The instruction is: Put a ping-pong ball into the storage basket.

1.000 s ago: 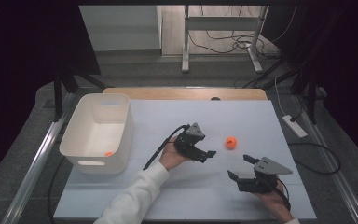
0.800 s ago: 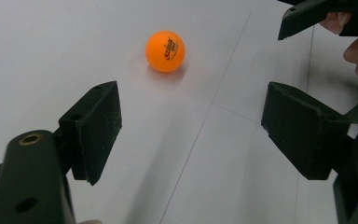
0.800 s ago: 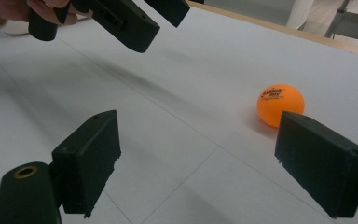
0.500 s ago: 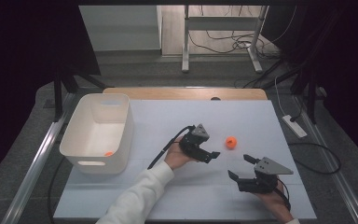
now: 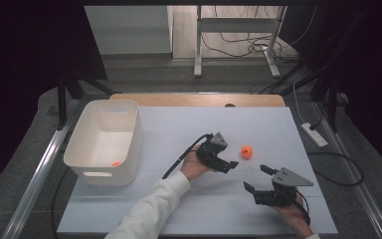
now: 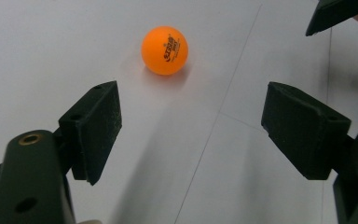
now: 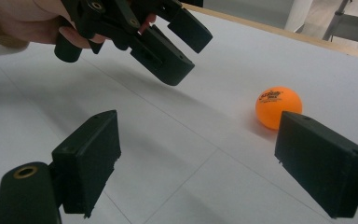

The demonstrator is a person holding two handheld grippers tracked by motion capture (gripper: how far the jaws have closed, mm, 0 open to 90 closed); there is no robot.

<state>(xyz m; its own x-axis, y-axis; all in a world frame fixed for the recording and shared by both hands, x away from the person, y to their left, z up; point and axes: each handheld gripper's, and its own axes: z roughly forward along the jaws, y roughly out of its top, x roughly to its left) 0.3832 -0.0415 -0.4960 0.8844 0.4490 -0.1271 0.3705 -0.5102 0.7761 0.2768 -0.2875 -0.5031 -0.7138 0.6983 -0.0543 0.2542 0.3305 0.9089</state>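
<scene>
Starting with the white tabletop (image 5: pixel 179 209), you have a white bin (image 5: pixel 104 142) standing on its left part, with a small orange thing (image 5: pixel 115 164) lying on the bin's floor near the front wall. Your left gripper (image 5: pixel 229 166) sits near the middle of the tabletop, its jaws spread wide with nothing between them and touching nothing; in the left gripper view the pads frame bare white surface. Your right gripper (image 5: pixel 256 179) rests nearer to you on the right, its jaws also wide apart and empty. The orange ball (image 5: pixel 247 152) lies on the tabletop just beyond the left gripper's tips, apart from both pads, and up and to the left of your right gripper. It bears dark print on its side.
</scene>
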